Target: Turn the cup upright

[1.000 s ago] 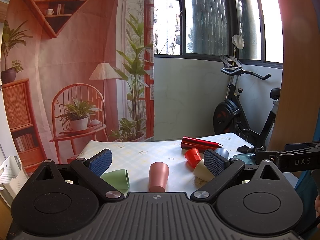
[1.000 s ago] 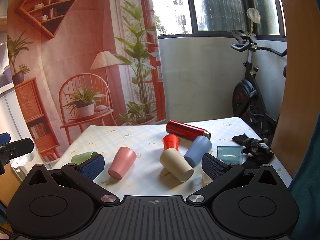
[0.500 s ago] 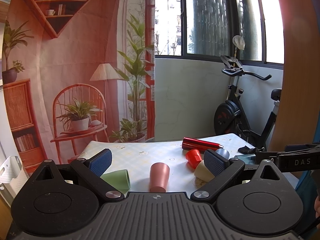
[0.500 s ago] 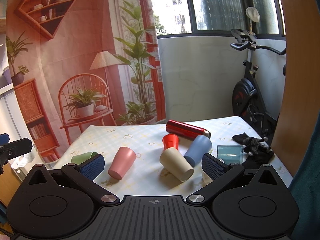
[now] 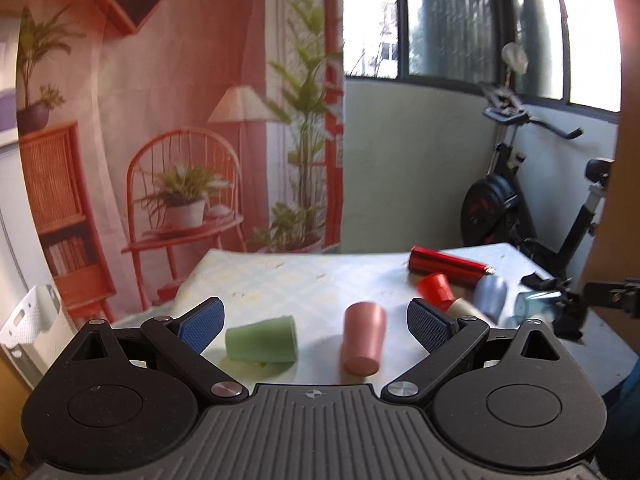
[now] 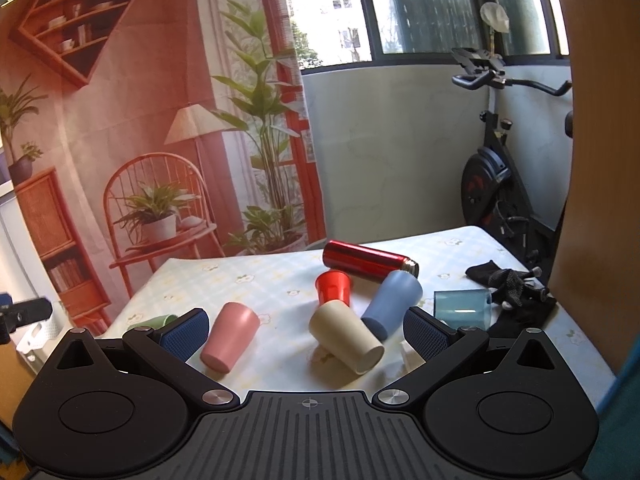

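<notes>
Several cups lie on their sides on the table [image 6: 280, 276]. In the left wrist view a green cup [image 5: 262, 339] and a pink cup [image 5: 363, 338] lie between the fingers of my open, empty left gripper [image 5: 316, 324]. In the right wrist view the pink cup [image 6: 230, 336], a cream cup [image 6: 346, 338], a blue cup [image 6: 392, 298], a red cup [image 6: 333, 287] and a clear blue cup [image 6: 462, 309] lie ahead of my open, empty right gripper [image 6: 306, 330]. The green cup [image 6: 154, 322] peeks out at the left.
A red metal bottle [image 6: 370, 260] lies behind the cups. Black gloves [image 6: 512, 292] lie at the table's right edge. An exercise bike [image 6: 500, 184] stands beyond the table. A white basket [image 5: 28, 320] is at the left, off the table.
My left gripper has moved forward and turned left, so the green and pink cups now lie larger between its fingers. The right gripper has barely moved.
</notes>
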A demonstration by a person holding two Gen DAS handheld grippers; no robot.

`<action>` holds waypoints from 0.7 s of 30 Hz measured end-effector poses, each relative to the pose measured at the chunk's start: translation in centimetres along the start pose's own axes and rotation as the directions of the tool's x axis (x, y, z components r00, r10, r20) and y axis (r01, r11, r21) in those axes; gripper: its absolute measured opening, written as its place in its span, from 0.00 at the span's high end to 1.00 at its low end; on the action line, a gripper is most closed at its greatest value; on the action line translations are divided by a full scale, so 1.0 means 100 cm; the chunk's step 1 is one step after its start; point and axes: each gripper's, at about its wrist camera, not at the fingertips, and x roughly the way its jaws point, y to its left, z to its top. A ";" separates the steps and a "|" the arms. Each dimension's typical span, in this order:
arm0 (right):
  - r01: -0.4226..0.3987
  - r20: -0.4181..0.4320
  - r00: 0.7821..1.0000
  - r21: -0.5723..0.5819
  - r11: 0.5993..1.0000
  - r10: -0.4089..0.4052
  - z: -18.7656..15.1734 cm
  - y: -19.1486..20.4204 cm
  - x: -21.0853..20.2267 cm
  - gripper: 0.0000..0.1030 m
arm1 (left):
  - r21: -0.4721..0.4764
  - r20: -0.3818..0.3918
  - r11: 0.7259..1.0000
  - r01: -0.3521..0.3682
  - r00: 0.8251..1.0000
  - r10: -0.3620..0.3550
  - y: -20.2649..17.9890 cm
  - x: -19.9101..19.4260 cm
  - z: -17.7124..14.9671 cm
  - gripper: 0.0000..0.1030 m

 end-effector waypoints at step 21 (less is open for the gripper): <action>0.070 -0.070 0.996 0.089 0.994 -0.063 -0.030 -0.024 0.126 0.00 | -0.032 -0.161 0.995 0.093 0.982 -0.097 0.011 0.133 -0.020 0.12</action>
